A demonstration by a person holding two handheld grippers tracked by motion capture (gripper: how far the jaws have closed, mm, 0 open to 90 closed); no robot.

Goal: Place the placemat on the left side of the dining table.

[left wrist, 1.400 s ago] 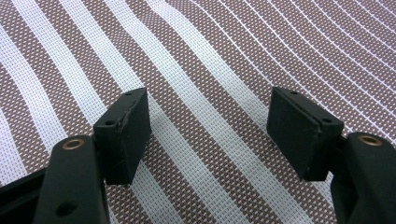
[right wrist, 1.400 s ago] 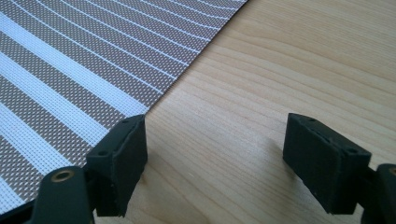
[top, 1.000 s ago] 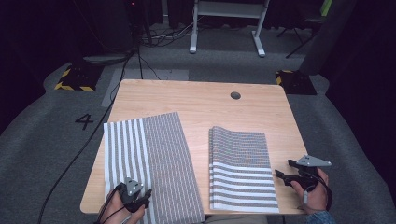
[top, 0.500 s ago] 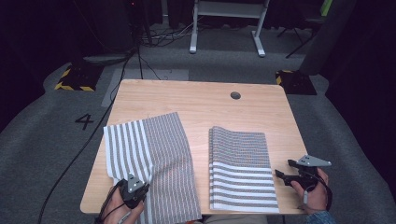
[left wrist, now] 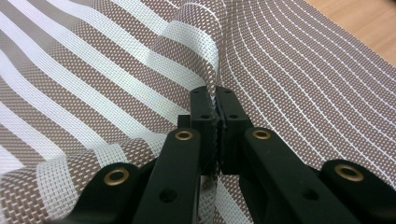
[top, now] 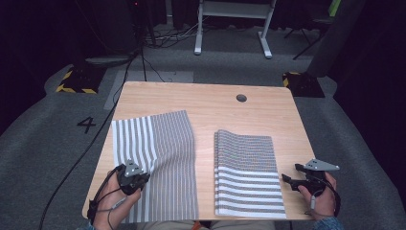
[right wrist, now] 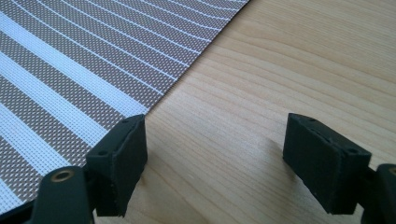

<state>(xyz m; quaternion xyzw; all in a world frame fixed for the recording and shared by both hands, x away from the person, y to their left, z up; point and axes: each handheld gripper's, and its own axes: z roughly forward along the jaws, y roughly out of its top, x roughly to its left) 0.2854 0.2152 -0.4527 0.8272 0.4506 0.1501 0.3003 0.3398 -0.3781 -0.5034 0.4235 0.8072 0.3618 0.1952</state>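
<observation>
A brown-and-white striped woven mat point(top: 165, 139) lies spread on the left half of the wooden table point(top: 210, 103). My left gripper point(top: 142, 178) is shut on a pinched-up ridge of this mat point(left wrist: 187, 42) near its front left part, and the weave rises between the pads point(left wrist: 203, 109). A second striped mat point(top: 246, 167), folded, lies at the right. My right gripper point(top: 289, 173) hovers low just beyond that mat's right edge point(right wrist: 93, 56). It stands open point(right wrist: 215, 149) over bare wood with nothing between its fingers.
A round cable hole point(top: 241, 97) sits near the table's far edge. The far half of the table is bare wood. Cables point(top: 143, 57) and a white desk frame point(top: 230, 28) stand on the grey floor beyond. My left gripper's cable point(top: 103, 201) hangs over the front edge.
My left gripper has closed on the left mat and moved away from the front edge, lifting a fold of the mat. The right gripper has kept still.
</observation>
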